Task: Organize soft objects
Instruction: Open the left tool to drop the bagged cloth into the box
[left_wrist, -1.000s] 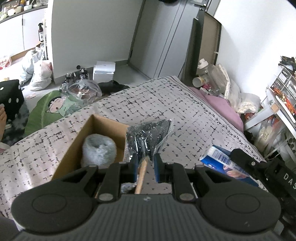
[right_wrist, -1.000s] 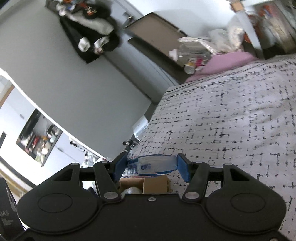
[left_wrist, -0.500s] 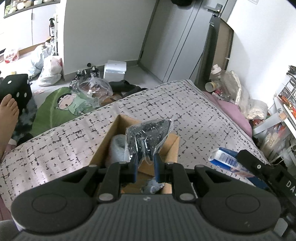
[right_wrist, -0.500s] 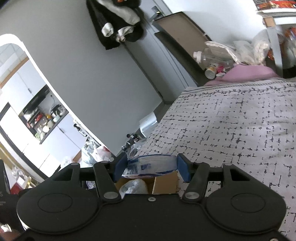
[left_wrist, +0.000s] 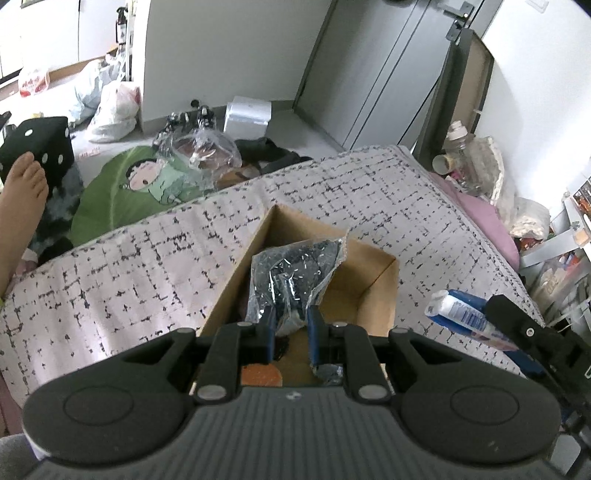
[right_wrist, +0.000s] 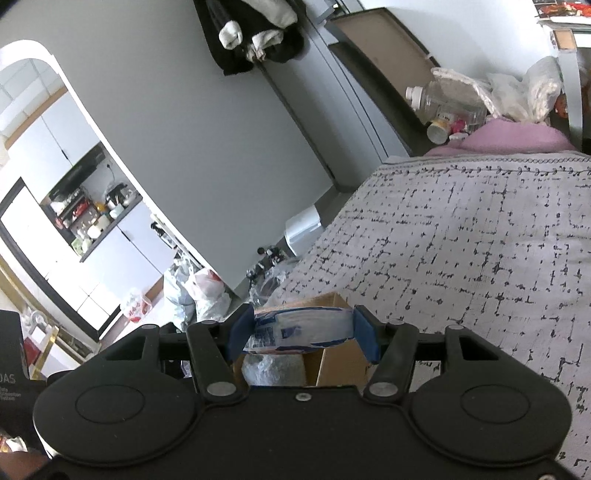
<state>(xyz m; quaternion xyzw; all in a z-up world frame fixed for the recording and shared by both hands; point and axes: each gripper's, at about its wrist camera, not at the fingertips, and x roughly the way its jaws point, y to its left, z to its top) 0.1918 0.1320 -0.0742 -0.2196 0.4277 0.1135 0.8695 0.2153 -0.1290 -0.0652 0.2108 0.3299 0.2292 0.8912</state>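
My left gripper (left_wrist: 290, 334) is shut on a clear plastic bag of dark fabric (left_wrist: 295, 273) and holds it over the open cardboard box (left_wrist: 365, 291) on the bed. My right gripper (right_wrist: 301, 334) is shut on a blue and white soft pack (right_wrist: 299, 328), held above the box's right side (right_wrist: 340, 363). The pack (left_wrist: 461, 314) and the right gripper's arm also show at the right of the left wrist view. A clear-wrapped bundle (right_wrist: 267, 371) lies in the box below the pack. An orange patch (left_wrist: 260, 374) shows low in the box.
The bed has a white cover with black marks (left_wrist: 147, 266). On the floor beyond it are a green cartoon cushion (left_wrist: 122, 192), plastic bags (left_wrist: 110, 110) and a white box (left_wrist: 247, 116). A bare foot (left_wrist: 20, 199) is at the left. A pink pillow (left_wrist: 487, 225) and clutter sit at the right.
My left gripper has moved with the bag from beside the box to over its opening. My right gripper has tilted and come closer to the box with the pack.
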